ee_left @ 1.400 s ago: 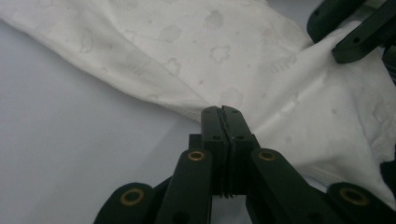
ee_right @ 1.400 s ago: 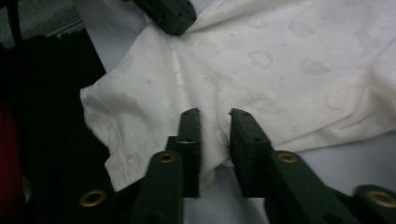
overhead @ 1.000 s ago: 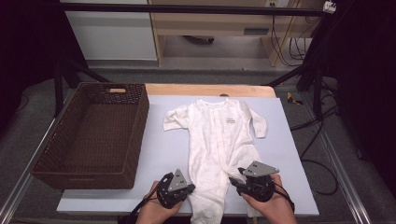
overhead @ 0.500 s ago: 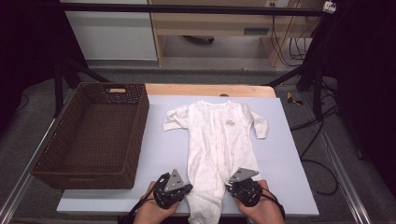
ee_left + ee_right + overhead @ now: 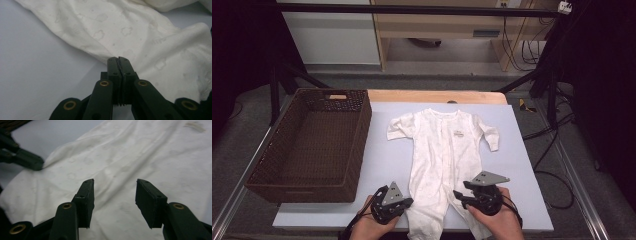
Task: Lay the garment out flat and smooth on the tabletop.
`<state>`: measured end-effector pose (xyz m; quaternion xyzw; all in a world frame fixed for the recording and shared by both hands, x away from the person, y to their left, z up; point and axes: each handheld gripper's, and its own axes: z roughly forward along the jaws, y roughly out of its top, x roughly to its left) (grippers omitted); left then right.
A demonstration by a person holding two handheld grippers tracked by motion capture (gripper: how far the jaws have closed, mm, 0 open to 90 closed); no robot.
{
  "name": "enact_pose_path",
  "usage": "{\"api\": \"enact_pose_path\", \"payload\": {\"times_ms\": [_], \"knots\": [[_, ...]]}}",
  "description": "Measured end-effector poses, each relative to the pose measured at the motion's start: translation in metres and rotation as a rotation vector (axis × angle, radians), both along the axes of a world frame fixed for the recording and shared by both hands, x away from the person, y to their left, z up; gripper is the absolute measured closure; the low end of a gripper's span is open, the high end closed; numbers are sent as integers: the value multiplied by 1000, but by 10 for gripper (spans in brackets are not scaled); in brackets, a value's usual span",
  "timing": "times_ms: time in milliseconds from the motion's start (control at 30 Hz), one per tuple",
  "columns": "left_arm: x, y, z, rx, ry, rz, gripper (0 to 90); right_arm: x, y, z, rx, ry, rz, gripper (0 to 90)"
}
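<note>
A pale worktop (image 5: 532, 165) carries a brown wicker basket (image 5: 312, 145) along its left edge and a white baby romper (image 5: 442, 150) spread flat near the middle, legs toward the near edge. The right gripper (image 5: 459, 194) hovers with jaws wide apart over the romper's right leg. The left gripper (image 5: 407, 202) has its jaws pressed together at the left leg's edge (image 5: 110, 56); whether cloth is pinched cannot be told.

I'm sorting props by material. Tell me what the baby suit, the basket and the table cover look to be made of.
Baby suit: soft, matte cream cloth, probably cotton knit; it creases and carries faint printed shapes.
Basket: dark brown woven wicker or rattan, judging by the visible weave and cut-out handle; could be a synthetic imitation.
Table cover: smooth, pale matte sheet, perhaps plastic or coated board; hard to tell.
</note>
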<state>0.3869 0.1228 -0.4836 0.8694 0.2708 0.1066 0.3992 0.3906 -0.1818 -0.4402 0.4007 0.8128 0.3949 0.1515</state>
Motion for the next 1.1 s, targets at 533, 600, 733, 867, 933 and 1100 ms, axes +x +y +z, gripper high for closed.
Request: {"api": "enact_pose_path", "payload": {"times_ms": [533, 600, 733, 867, 933, 1100], "knots": [[-1, -1, -2, -10, -14, 5, 887, 4, -47, -39, -97, 45, -236, 551], [-1, -1, -2, -12, -14, 6, 888, 2, -45, -39, -99, 38, -215, 663], [-1, -1, -2, -17, -17, 10, 888, 3, -46, -38, -82, 59, -171, 882], [-2, -1, -3, -19, -21, 12, 888, 6, -49, -37, -69, 75, -153, 893], [-3, -2, -2, -18, -17, 8, 887, 4, -50, -34, -78, 80, -159, 893], [-5, -4, 0, -27, 6, -18, 888, -4, -63, -28, -72, 72, -154, 894]]}}
